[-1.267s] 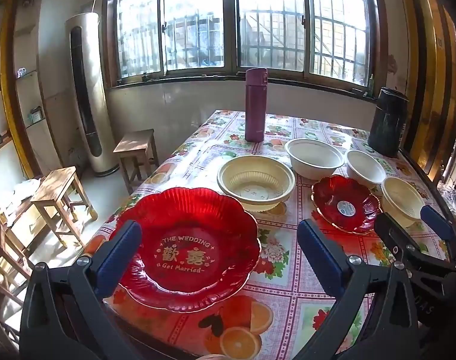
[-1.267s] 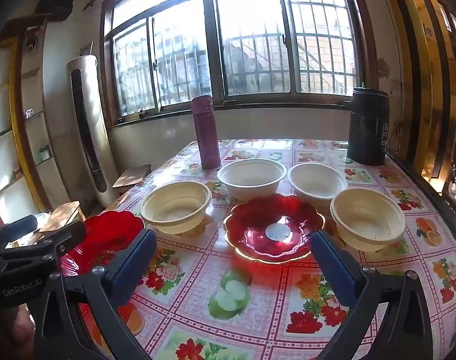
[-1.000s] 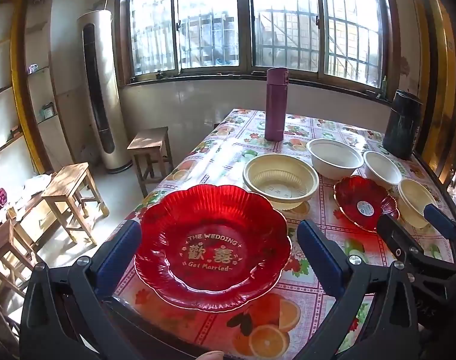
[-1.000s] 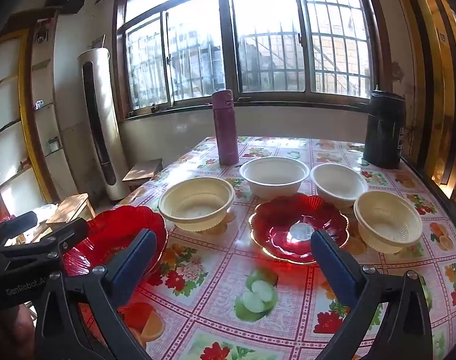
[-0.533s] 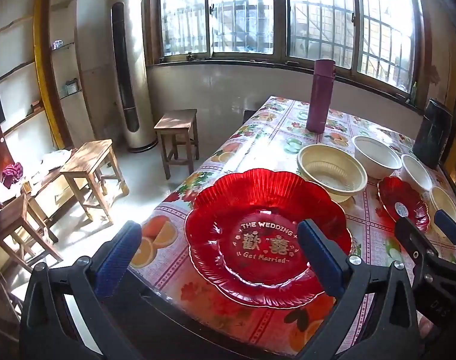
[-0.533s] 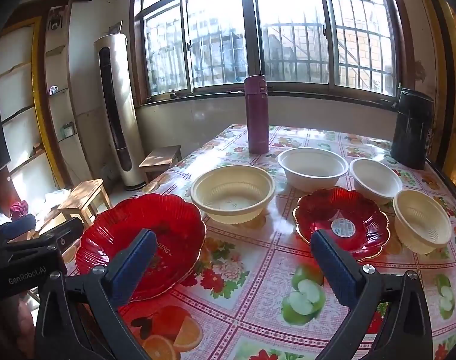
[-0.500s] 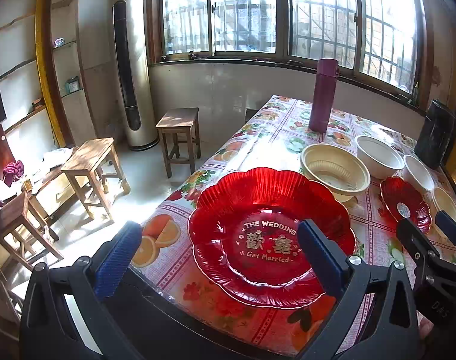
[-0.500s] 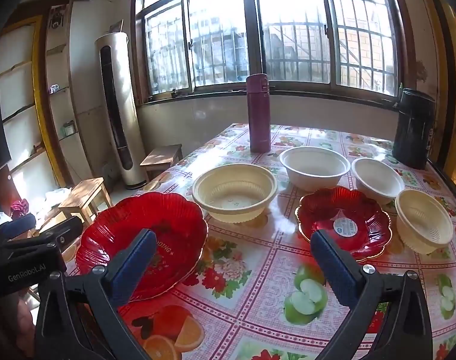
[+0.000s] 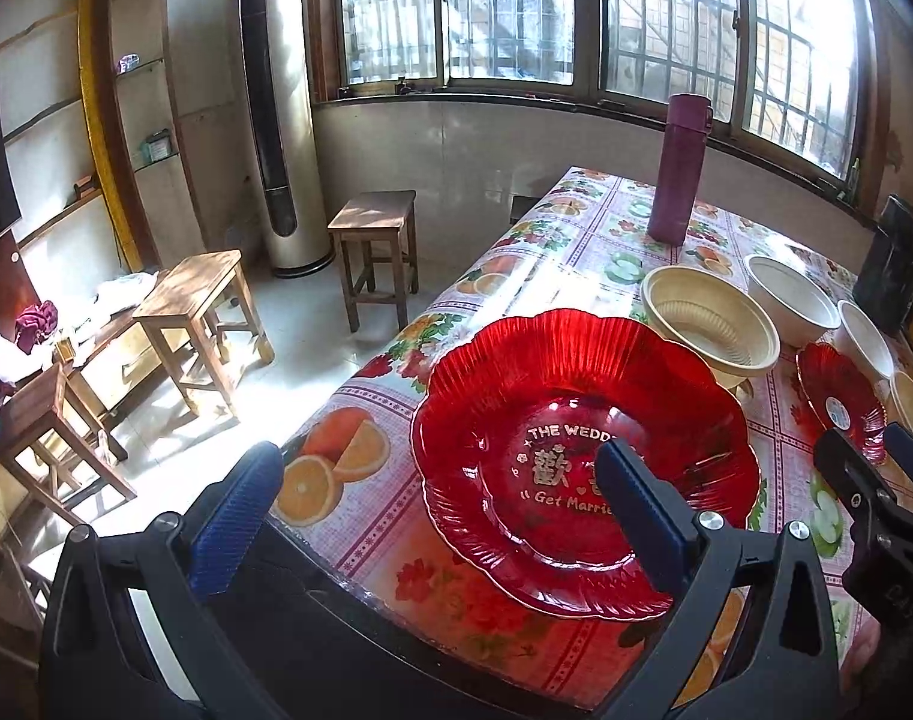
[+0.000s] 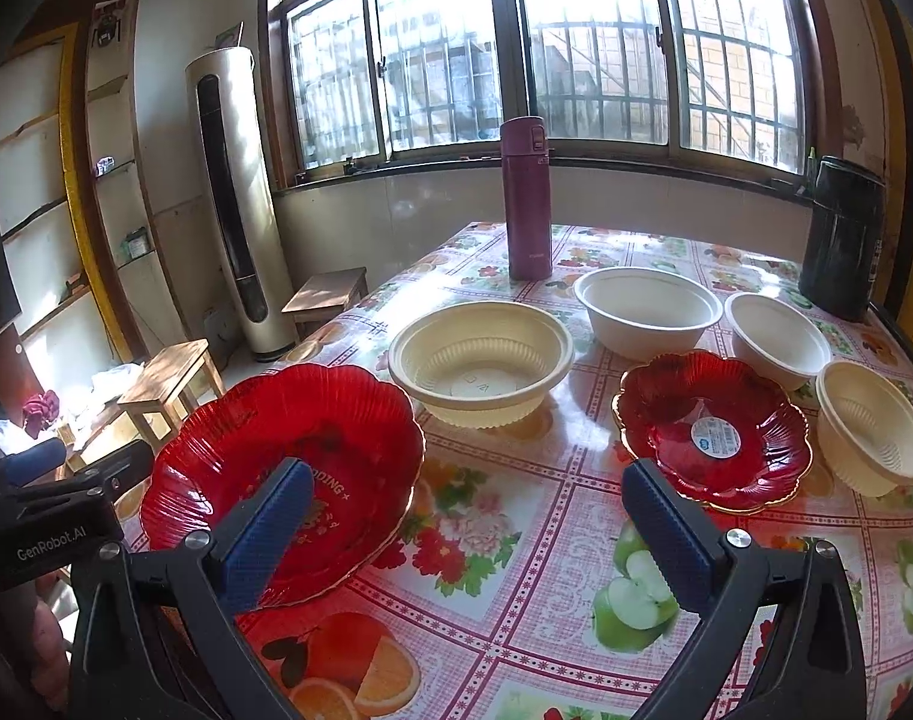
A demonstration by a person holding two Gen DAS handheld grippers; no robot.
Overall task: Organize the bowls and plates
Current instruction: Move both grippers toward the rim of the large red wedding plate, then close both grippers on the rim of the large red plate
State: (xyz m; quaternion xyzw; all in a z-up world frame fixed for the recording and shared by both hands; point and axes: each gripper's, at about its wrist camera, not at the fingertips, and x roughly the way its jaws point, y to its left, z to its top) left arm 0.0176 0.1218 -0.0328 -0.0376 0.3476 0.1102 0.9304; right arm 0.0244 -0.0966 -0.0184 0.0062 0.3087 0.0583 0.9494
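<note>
Both grippers have swung leftward toward the tabletop's left edge. The left gripper and right gripper hang spread wide, empty. The large red plate lies at the near left corner, probably the first pickup.

Black gripper frames, silver screws, ribbed blue fingers, white "GenRobot.AI" lettering.

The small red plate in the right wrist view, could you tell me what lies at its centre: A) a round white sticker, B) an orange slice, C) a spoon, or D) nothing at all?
A: the small red plate carries a round white sticker with blue print at its centre, and no spoon or fruit lies in it.
</note>
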